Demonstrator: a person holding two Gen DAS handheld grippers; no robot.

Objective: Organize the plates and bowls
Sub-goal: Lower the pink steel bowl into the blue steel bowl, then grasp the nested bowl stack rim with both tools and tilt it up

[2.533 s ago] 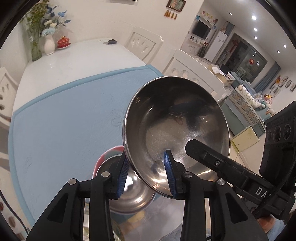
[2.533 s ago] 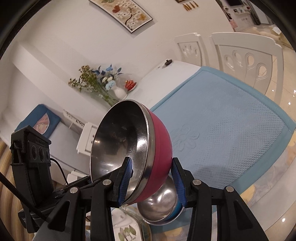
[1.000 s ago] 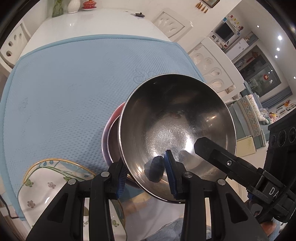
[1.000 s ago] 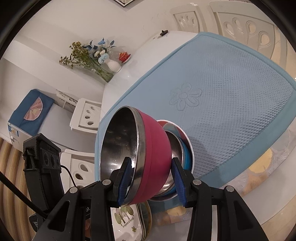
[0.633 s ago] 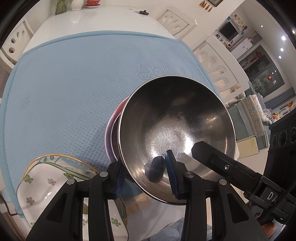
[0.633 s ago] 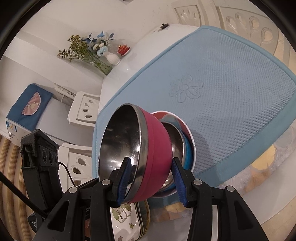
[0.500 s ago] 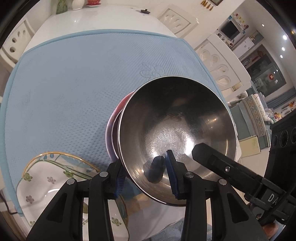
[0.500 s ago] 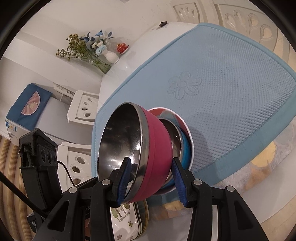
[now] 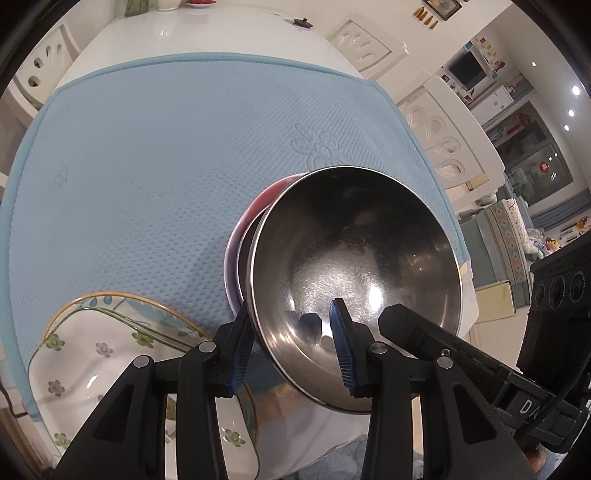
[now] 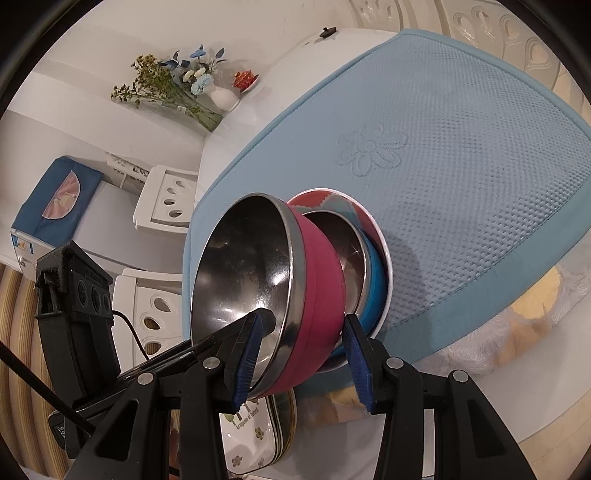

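left gripper (image 9: 291, 347): black plastic arms, blue ribbed pads, silver screws | right gripper (image 10: 301, 363): same build (white "DA" lettering, thin black cable)

Bowl (image 10: 258, 280) sits tilted atop a nested bowl stack (image 10: 369, 280) at the mat's (image 9: 147, 166) near edge. Floral plates (image 9: 92, 362) lie just left of stack. Flower vase (image 10: 221, 98) on the table's (image 9: 184, 33) far end.
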